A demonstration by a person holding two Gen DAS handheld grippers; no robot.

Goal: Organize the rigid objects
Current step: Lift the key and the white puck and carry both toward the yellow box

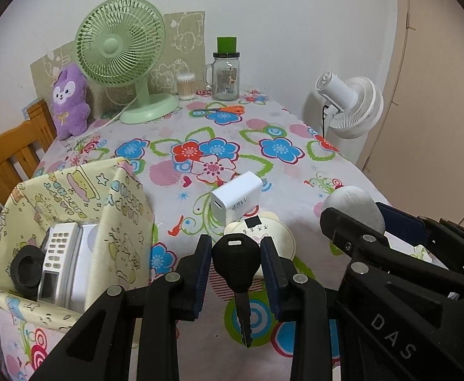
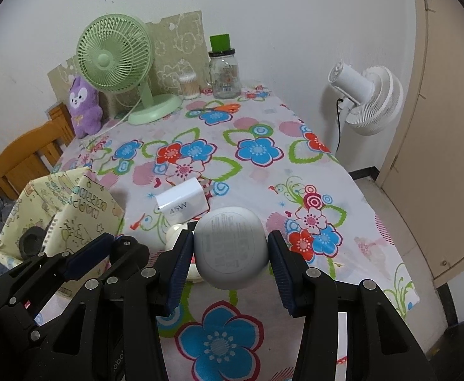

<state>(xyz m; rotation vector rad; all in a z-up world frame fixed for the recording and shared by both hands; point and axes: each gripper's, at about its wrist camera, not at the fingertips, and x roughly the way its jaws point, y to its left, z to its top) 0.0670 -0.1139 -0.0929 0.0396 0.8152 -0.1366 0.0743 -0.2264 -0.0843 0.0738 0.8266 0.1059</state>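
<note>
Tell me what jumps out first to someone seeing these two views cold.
The left tongs grip a black-headed key in the near foreground, while the right tongs clamp a rounded grey plastic case. Behind them a white 45W charger block lies on the loud flowered tablecloth, and a pale green desk fan stands at the far left.

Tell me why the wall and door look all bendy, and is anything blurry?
Left wrist view: the fisheye lens curves the door and leaves dark corners; the black key in the left gripper looks sharp. Right wrist view: same bending; the grey case in the right gripper shows soft, even light, no glare.
</note>
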